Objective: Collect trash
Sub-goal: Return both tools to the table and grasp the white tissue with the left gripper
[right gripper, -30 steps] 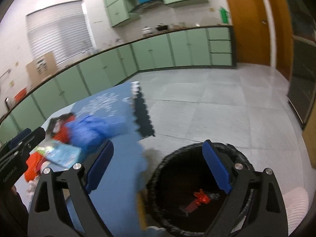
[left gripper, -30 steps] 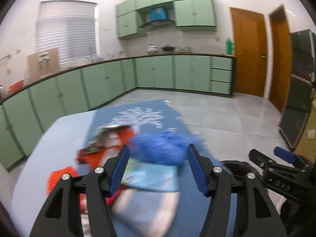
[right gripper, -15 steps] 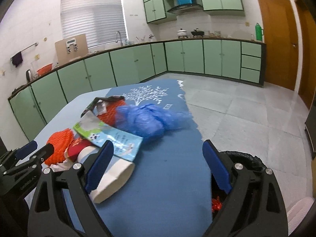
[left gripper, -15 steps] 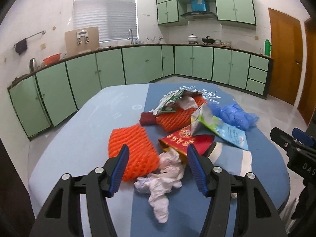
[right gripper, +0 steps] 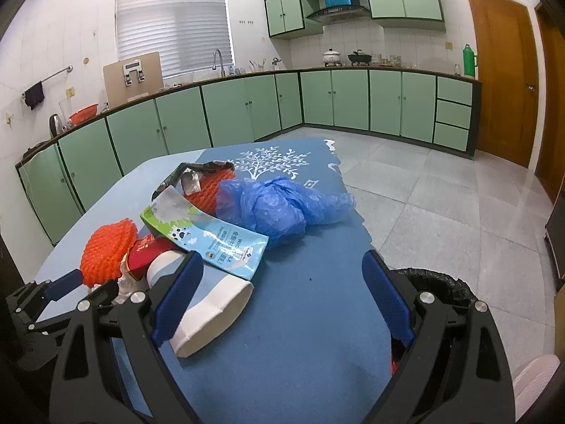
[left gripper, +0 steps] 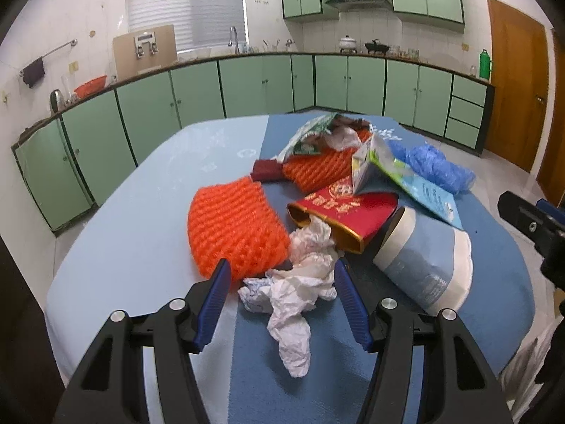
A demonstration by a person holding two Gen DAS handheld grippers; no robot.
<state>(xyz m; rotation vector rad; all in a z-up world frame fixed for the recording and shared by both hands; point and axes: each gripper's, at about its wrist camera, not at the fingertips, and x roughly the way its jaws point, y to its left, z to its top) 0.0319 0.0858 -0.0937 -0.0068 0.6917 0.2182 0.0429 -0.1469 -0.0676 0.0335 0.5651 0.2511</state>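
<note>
Both jaw sets open, empty. Left gripper [left gripper: 280,298] straddles crumpled white tissue [left gripper: 295,291] on the worktop [left gripper: 116,247], orange foam net [left gripper: 231,224] touching it. Drop lower, close on tissue only. Right gripper [right gripper: 282,298] hovers above paper cup [right gripper: 212,314]; bin [right gripper: 439,284] just beside the worktop.

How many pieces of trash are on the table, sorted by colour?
Orange: 2, foam net and second foam net
Blue: 3, plastic bag, paper cup, milk carton
White: 1, crumpled tissue
Red: 1, red packet
Green: 1, snack wrapper
Total: 8
</note>
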